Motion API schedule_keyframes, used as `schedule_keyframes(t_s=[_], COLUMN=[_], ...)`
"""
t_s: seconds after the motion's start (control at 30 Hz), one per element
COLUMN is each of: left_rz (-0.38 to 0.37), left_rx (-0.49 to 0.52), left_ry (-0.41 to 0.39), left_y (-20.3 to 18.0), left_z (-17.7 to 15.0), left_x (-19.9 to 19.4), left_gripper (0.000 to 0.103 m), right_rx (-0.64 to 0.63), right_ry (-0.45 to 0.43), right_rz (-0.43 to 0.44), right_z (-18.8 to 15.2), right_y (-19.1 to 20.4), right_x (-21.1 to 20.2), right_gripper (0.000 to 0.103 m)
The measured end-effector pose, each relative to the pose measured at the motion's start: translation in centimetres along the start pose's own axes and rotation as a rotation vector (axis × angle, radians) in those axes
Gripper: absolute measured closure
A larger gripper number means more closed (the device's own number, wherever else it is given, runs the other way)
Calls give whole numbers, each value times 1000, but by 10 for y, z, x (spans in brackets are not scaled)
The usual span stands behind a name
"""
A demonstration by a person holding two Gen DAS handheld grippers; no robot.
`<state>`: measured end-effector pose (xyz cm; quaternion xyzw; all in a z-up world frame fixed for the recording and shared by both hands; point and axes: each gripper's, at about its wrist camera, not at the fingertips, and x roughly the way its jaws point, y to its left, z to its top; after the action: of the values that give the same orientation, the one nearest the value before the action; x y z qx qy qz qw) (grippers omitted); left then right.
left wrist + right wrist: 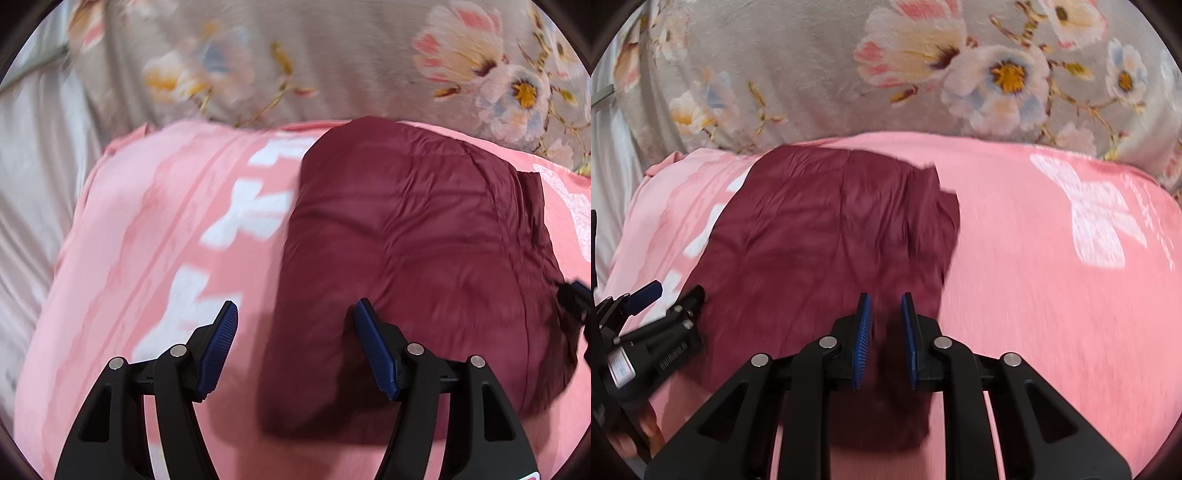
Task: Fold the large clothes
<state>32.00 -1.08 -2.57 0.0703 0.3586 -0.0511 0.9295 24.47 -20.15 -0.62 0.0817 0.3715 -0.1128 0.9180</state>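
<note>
A grey plush blanket printed with large pink, white and blue flowers (783, 66) is seen across the far part of both wrist views, and a pale, satin-like sheet (33, 192) is visible along the left edge. In front of the blanket, a broad pink cotton cover with white printed shapes (1052, 295) is spread flat as the working surface. On it, toward its left half, a dark maroon quilted garment of thin, slightly shiny fabric (417, 258) is laid as a compact, roughly rectangular bundle; no sleeve or loose tail is seen hanging out, though one layered edge is stepped at its far right corner. The folding is therefore judged to be largely done, with perhaps only a final squaring or smoothing left; blur makes finer creases hard to read. The left gripper (295, 347) is held over the bundle's near left edge with its blue ribbed pads set wide apart and nothing between them. The right gripper (885, 341) is held over the bundle's near right part with its pads drawn narrow; the fabric appears to lie beneath the gap and is not pinched.
</note>
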Motion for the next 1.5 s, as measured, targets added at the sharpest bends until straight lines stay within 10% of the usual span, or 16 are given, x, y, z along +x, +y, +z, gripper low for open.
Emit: schedule_keyframes(t_s=[0.47, 0.93, 1.5], left_rz=[-14, -21, -1], left_rx=[-59, -20, 26], left_ry=[42, -2, 21], left_y=[17, -6, -22], left_z=[-29, -93, -180], left_x=[-33, -79, -108], left_gripper=[38, 38, 38], right_rx=[83, 37, -15], right_ry=[66, 13, -25], right_rz=[26, -26, -33], right_z=[-35, -109, -176], right_y=[-13, -16, 1], right_x=[-20, -92, -128], right_gripper=[85, 46, 37])
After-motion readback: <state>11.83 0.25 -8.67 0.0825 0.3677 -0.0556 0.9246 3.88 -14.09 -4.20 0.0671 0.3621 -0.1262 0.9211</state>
